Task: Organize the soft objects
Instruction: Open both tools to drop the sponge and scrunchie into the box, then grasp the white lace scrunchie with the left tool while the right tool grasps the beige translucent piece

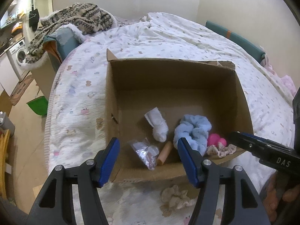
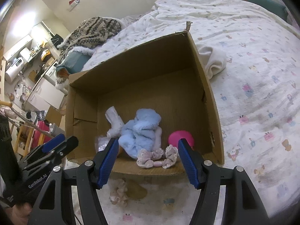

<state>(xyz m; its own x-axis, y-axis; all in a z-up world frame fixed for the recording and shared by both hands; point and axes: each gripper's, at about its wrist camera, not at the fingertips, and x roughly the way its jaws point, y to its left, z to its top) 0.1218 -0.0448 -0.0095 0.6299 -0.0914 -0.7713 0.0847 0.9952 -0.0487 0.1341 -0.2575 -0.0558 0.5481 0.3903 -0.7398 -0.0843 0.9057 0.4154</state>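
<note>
Soft objects are being gathered into an open brown cardboard box that sits on the bed's white cartoon-print quilt, straight ahead of both claws. Inside, beyond the left claw, lie a fluffy pale-blue cloth bundle, a rolled white sock, a crinkled clear plastic bag, a bright pink rubbery toy and a small peach-coloured cylinder. A dusty-pink lace-edged scrunchie rests on the box's near edge, just ahead of the right claw. Both claws are spread wide and hold nothing. One beige ruffled scrunchie lies outside the box on the quilt, just below and between the left claw's blue-padded fingers; a white cloth bunched beside the box's far right wall, well beyond the right claw, may also be waiting. My reading is that the sorting is well along, and the step in hand is picking up that loose scrunchie. The next move would call for lowering a claw onto it, closing gently on the ruffles without pinching the quilt, then lifting it over the near wall. That near wall and the lace scrunchie perched on it stand in the way; a careless pass could knock it off.
</note>
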